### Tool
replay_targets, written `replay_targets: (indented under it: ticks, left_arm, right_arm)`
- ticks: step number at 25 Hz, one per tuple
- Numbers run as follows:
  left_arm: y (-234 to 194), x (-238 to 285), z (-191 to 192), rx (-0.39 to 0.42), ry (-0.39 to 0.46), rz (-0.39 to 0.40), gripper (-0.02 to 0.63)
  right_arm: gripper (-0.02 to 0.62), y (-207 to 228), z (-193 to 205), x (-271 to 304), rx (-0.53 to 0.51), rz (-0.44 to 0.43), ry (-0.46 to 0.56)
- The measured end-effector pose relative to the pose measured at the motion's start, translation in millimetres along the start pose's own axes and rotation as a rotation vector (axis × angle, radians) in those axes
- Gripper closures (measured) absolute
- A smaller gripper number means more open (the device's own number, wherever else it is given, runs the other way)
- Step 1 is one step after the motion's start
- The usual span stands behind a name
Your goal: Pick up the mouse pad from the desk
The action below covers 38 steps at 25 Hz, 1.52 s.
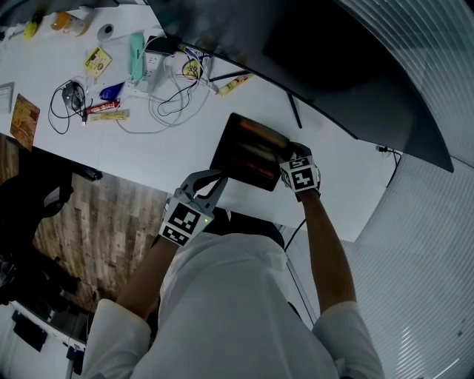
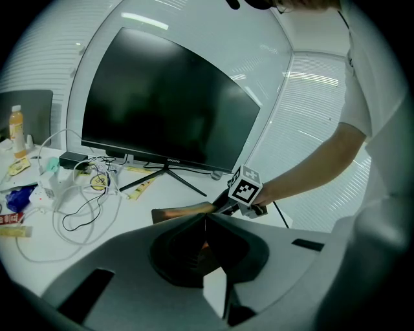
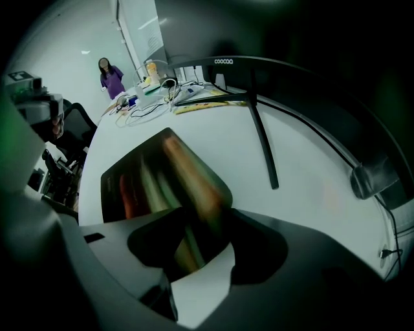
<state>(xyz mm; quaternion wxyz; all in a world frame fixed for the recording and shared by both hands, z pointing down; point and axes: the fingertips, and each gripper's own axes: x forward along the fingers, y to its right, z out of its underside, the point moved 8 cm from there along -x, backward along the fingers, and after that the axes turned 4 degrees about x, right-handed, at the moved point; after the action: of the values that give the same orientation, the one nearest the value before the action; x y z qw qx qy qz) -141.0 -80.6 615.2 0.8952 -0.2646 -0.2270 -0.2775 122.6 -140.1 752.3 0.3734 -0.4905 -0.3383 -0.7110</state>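
One pad (image 1: 248, 152), one monitor (image 1: 311, 44), one desk (image 1: 148, 148). On the desk three long packets (image 1: 100, 108) (image 1: 111, 115) (image 1: 235, 84), one of them red and two yellow, one orange bottle (image 1: 63, 22), one tape roll (image 1: 106, 31) and one coil of black cable (image 1: 67, 100). Also one square yellow packet (image 1: 97, 59), one blue packet (image 1: 111, 91), one brown packet (image 1: 24, 122) and one black adapter (image 1: 161, 44).

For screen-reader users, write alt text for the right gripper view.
The right hand-held gripper has its jaws closing around one edge of a dark, colour-streaked mouse pad on a white desk. Behind it stand a monitor's thin black stand legs, with cables at the desk's far end.
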Motion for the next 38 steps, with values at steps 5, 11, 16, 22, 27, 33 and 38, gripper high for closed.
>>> replay_targets:
  ticks: [5, 11, 16, 22, 27, 33, 38]
  left_arm:
    - [-1, -2, 2, 0.000, 0.002, 0.000, 0.586]
    - [-3, -9, 1, 0.016, 0.012, 0.005, 0.586]
    - [-5, -17, -2, 0.040, 0.025, 0.006, 0.586]
    - [-2, -26, -8, 0.075, 0.058, 0.005, 0.586]
    - [10, -33, -19, 0.090, 0.060, 0.010, 0.586]
    - [28, -34, -37, 0.123, 0.086, 0.001, 0.586]
    - [56, -36, -58, 0.146, 0.128, -0.019, 0.586]
  right_arm:
    - [0.458, -14, 2, 0, 0.021, -0.008, 0.014]
    - [0.548, -27, 4, -6, 0.074, 0.014, 0.043]
    - [0.548, -33, 1, -28, 0.120, -0.042, 0.069]
    - [0.548, -53, -1, -69, 0.133, -0.099, 0.150]
    - [0.548, -61, 5, -107, 0.174, -0.139, 0.235]
    - [0.548, -49, 16, -160, 0.235, -0.150, 0.346]
    - [0.548, -31, 33, -207, 0.317, -0.167, 0.465]
